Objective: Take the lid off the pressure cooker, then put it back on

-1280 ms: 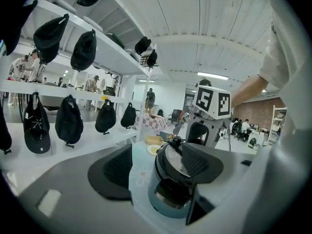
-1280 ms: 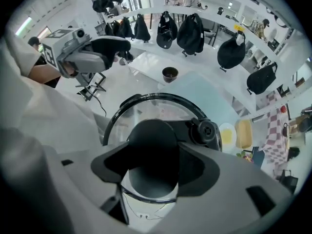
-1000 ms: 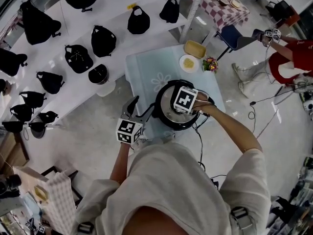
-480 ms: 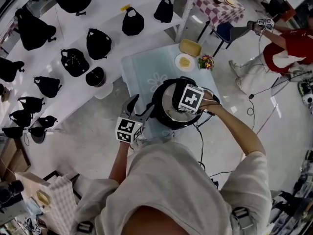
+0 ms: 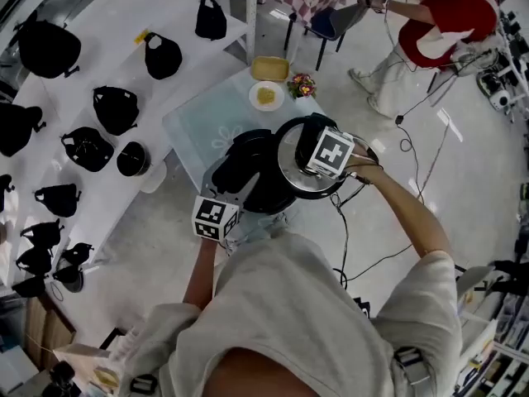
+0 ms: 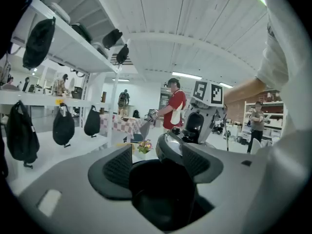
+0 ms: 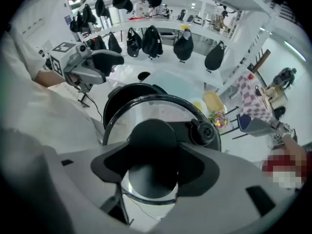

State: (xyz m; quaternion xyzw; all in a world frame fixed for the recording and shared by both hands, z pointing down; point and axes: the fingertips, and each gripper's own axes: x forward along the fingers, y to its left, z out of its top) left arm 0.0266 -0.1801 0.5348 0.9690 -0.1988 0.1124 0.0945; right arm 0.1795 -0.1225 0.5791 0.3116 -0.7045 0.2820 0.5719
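Lid [image 7: 146, 111] duty falls to my right claw [image 7: 151, 165]: its jaws stand wide but are clamped on the fat black knob [image 7: 151, 138] at the lid's centre, one pad on each side, and I point almost straight down at it. The lid is off the pressure cooker pot [image 5: 242, 170]; in the head view it hangs at the pot's three o'clock, overlapping the rim on that side, shiny face up inside a black ring. In the right gripper view the pot's dark rim shows past the lid at about eleven o'clock. My left claw [image 6: 158, 172] comes in nearly level at the pot's seven o'clock, jaws closed on a black side handle [image 6: 161, 199] that fills the gap between the pads. The pot stands on a small table [image 5: 194, 126] under a pale blue cloth. At the pot's twelve o'clock, well apart, lie a white plate [image 5: 266, 96] of something yellow, a yellow tray [image 5: 270, 69] and a bunch of flowers [image 5: 302, 84]. Black bags [image 5: 114, 108] rest on white shelving at nine o'clock, and a person in red [image 5: 446, 19] stands off at two o'clock.
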